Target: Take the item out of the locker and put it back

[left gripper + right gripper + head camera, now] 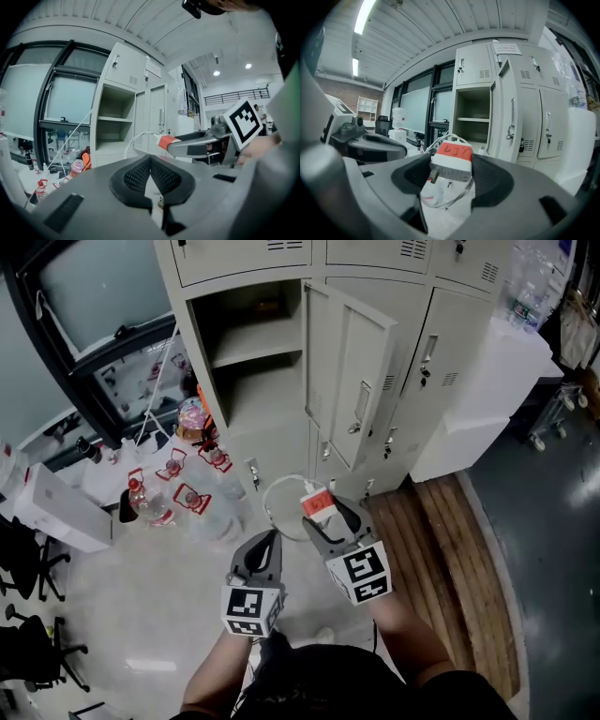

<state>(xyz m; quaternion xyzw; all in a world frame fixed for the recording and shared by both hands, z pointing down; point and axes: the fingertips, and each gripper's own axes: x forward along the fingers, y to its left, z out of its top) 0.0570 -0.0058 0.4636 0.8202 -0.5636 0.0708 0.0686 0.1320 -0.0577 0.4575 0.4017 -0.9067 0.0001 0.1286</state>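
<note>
Unobstructed locker [265, 393], door [349, 371] at right

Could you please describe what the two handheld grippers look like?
Both the left gripper and right gripper have grey, curved plastic jaws lined with black dimpled pads. Each carries a white cube printed with black square markers. The person wears a dark top.

The locker bank [459, 334] stands on a pale floor [141, 615]. A wooden platform [441, 540] lies to the right, a dark-framed window [94, 287] is at left, and a strip light [365, 11] is overhead.
</note>
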